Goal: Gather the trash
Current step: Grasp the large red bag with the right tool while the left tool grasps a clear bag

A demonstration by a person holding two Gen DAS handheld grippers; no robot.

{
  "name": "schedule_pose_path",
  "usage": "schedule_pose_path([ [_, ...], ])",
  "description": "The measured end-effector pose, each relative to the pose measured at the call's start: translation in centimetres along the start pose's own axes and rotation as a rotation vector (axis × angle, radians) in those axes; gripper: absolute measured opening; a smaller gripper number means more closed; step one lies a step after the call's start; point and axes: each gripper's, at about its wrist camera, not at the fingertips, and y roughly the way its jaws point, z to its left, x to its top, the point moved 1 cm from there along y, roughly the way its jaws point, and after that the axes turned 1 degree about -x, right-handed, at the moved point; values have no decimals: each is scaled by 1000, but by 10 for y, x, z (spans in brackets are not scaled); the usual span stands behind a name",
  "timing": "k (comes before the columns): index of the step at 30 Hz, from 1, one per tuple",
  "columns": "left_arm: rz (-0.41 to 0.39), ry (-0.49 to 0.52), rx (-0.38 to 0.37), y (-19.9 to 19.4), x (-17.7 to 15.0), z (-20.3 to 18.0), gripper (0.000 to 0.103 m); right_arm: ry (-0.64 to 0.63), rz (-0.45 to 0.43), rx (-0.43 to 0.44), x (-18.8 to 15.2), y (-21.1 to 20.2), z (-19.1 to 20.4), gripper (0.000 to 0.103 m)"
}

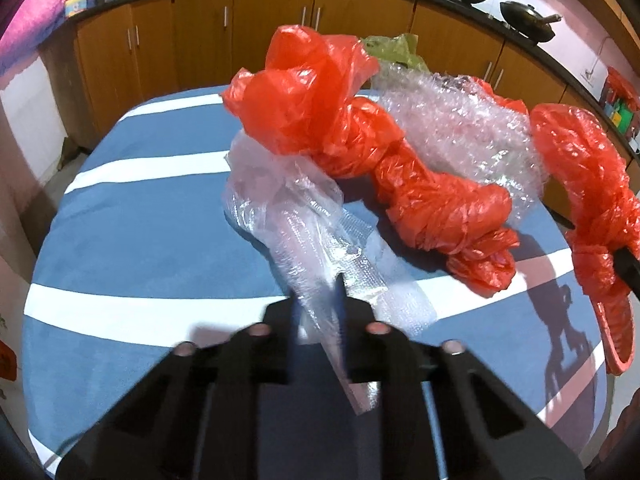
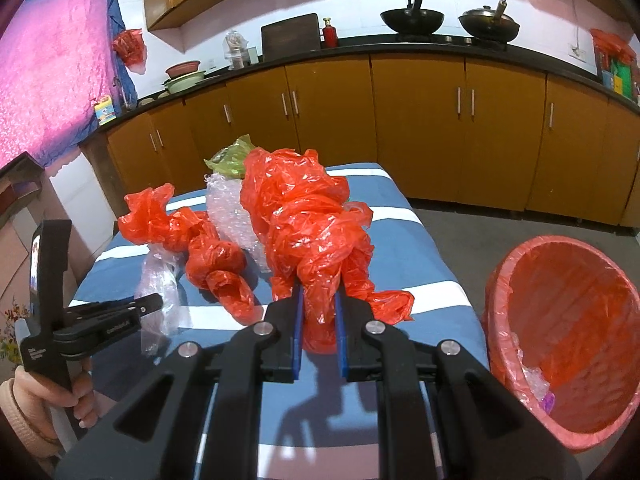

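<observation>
The left tongs (image 1: 320,300) pinch the clear plastic wrap (image 1: 280,200) at centre frame on the striped tabletop (image 1: 140,240); the right tongs (image 2: 319,312) clamp a red bag (image 2: 308,232). Lift each slowly, keeping trailing film clear, toward the red-lined bin (image 2: 568,320) at lower right.

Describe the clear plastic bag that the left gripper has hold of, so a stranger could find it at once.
Start at the blue and white striped table with its heap of plastic trash. At the left end of that heap, beside the twisted red bag, lies the clear plastic bag, its tail between the shut fingers of the left gripper. It is see-through and smooth, unlike the red bags and the bubble wrap behind.
</observation>
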Motion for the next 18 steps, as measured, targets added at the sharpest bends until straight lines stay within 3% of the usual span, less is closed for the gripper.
schedule_pose_path([
  [4, -13, 9, 4, -6, -5, 8, 3, 1, -2, -4, 0, -1, -2, 14],
  [18, -91, 9, 87, -63, -30, 74, 2, 7, -17, 1, 2, -13, 3, 14],
])
